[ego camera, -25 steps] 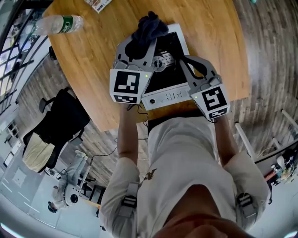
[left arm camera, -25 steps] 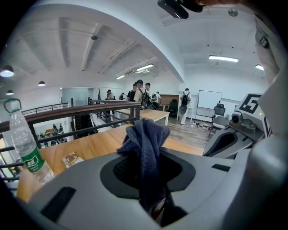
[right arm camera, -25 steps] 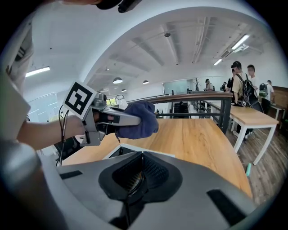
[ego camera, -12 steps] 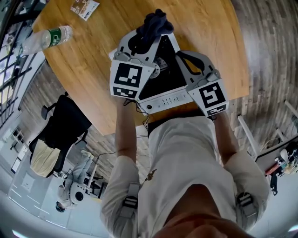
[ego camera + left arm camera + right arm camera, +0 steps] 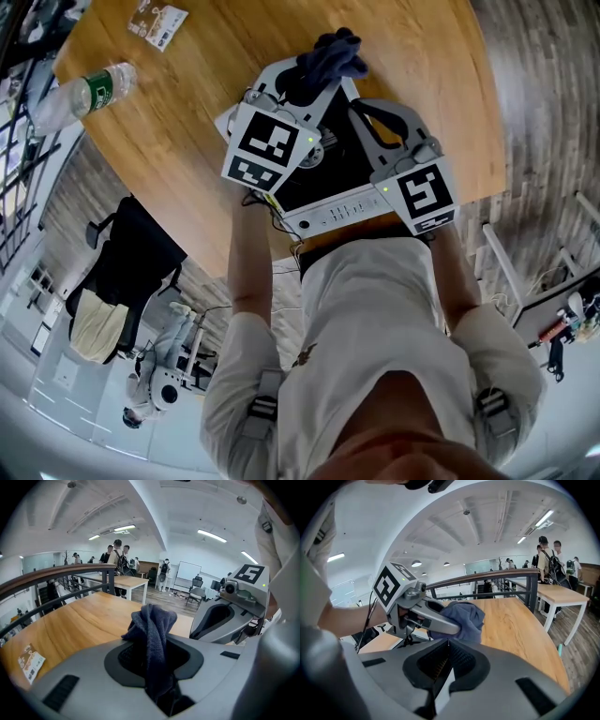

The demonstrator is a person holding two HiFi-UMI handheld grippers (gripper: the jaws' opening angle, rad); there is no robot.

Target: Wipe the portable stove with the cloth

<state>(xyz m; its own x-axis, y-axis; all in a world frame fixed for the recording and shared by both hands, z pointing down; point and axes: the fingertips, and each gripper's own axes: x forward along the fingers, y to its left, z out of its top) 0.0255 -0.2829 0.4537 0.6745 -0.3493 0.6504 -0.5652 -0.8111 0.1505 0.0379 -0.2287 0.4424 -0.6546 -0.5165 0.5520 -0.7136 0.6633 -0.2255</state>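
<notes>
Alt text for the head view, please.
Seen from above, a person holds two grippers over a white-framed portable stove on a wooden table: the left gripper has its jaws shut on a dark blue cloth at the stove's far edge, and the right gripper grips its right rim. A plastic bottle and a packet lie far left.

**One camera overhead, one behind each pair of fingers**

The head view looks steeply down past the person's chest onto the wooden surface (image 5: 187, 122), with the left gripper (image 5: 305, 86) and right gripper (image 5: 361, 111) close below. Each gripper view sits low behind its own fingers, facing out across the surface. Both show the cloth (image 5: 152, 625), between the left fingers and just beyond the right ones.
</notes>
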